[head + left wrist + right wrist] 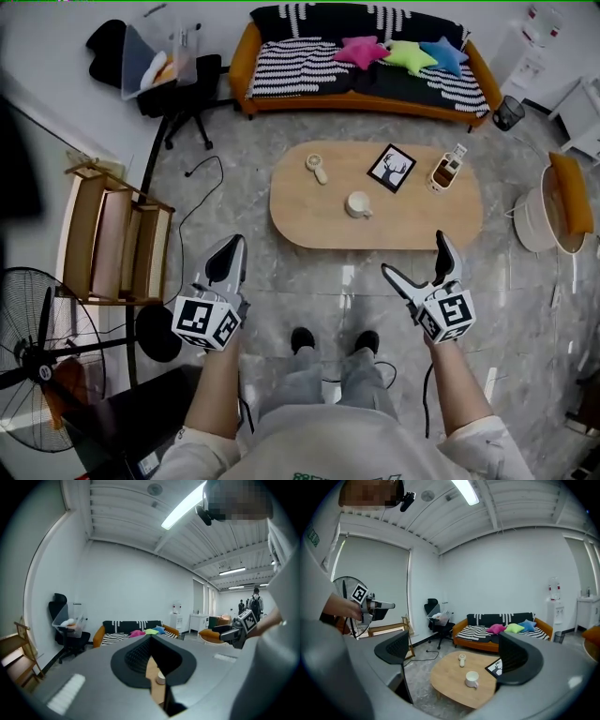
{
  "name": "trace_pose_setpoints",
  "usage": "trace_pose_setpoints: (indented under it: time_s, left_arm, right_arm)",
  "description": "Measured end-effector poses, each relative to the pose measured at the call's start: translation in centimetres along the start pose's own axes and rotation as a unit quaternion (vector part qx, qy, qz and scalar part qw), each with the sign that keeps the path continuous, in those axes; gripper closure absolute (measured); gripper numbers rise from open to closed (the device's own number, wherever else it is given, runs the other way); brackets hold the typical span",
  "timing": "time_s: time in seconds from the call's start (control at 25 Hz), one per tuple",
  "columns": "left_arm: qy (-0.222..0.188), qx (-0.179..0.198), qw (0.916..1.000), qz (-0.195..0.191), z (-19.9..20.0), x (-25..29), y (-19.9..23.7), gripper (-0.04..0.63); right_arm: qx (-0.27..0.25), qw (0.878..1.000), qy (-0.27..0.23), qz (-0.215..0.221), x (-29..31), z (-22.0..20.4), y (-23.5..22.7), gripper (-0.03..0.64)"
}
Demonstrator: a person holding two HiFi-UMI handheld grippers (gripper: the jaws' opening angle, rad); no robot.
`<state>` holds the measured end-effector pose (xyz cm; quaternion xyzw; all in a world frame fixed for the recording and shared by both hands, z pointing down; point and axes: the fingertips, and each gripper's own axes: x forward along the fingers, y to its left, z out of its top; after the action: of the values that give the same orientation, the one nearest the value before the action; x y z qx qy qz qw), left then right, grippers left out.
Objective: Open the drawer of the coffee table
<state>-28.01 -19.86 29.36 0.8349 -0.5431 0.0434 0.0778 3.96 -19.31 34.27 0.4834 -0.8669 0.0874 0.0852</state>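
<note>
**Lounge floor, two hand-held grippers held short of the coffee table**

A grey stone-patterned floor (234, 202) runs up to an orange sofa (246, 56) with black-and-white striped covers and pink, green and blue star cushions (405, 54). A black office chair (183, 98) carrying a clear plastic bin stands at the sofa's left end. A wooden rack (112, 239) and a black floor fan (42, 342) stand on the person's left.

The coffee table (309, 220) sits between the sofa and the person's feet. Its oval wooden tabletop carries a white mug (358, 204), a small white hand fan (317, 169), a black-framed deer picture (392, 168) and a small holder (447, 170). From above its drawer cannot be made out.

Both grippers are held out in front of the person, over the floor on the near side of the table and apart from it. The left hand-held gripper (231, 249) has its jaws pressed together with nothing between them — only a sliver of the tabletop shows past them in its own view. The right hand-held gripper (413, 253) has its jaws spread wide and holds nothing — in its own view the table and mug lie framed in the gap.
</note>
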Motion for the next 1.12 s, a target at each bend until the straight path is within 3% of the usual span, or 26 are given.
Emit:
trace_pose_setpoints:
  time_s: [0.16, 0.4, 0.64, 1.12]
  left_arm:
    - [0.017, -0.007, 0.9997, -0.013, -3.5, 1.8, -2.2, 0.595]
    - [0.040, -0.022, 0.9988, -0.020, -10.1, 4.0, -3.4, 0.595]
    - [0.057, -0.030, 0.9978, -0.015, -19.2, 6.9, -2.3, 0.595]
    - [0.053, -0.036, 0.9974, -0.032, -35.7, 12.6, -1.9, 0.595]
  right_arm:
    - [0.052, 0.998, 0.012, 0.022, 2.1, -5.9, -1.1, 0.031]
    - [0.112, 0.990, 0.060, 0.060, 4.9, -18.3, 0.2, 0.034]
    - [0.128, 0.984, 0.104, 0.071, 7.8, -30.2, 0.9, 0.034]
    - [0.137, 0.981, 0.111, 0.077, 15.2, -48.3, -0.6, 0.034]
